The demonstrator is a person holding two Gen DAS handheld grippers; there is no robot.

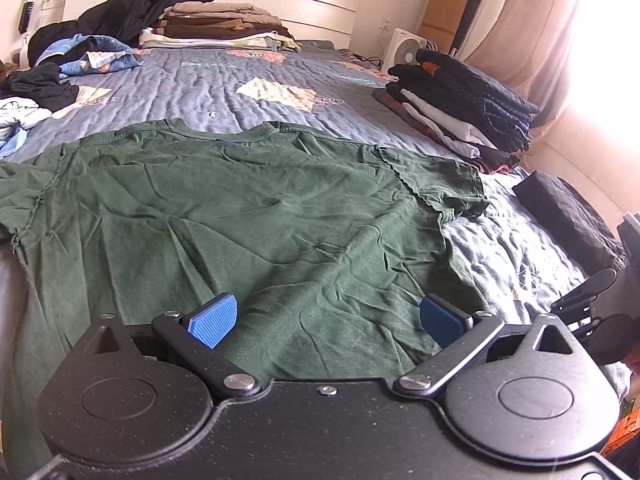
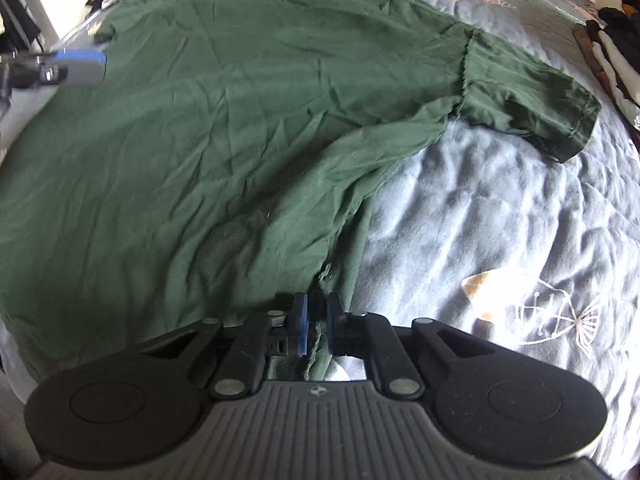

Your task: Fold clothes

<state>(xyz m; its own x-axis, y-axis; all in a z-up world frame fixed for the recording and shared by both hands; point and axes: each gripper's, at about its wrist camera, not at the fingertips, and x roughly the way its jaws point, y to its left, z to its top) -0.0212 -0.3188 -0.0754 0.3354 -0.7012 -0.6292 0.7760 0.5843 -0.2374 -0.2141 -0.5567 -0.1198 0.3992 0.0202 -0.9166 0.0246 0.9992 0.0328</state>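
The green T-shirt is lying spread flat on the bed, just ahead of both grippers. The left gripper is hovering over the near hem with its blue fingers standing wide apart and holding nothing. The right gripper is pinching the near side edge of the shirt, its fingers nearly closed on the fabric. Beyond the fingers, a stack of folded clothes is sitting to the right.

No readable text, labels or brands; faint markings on bedspread patches illegible.
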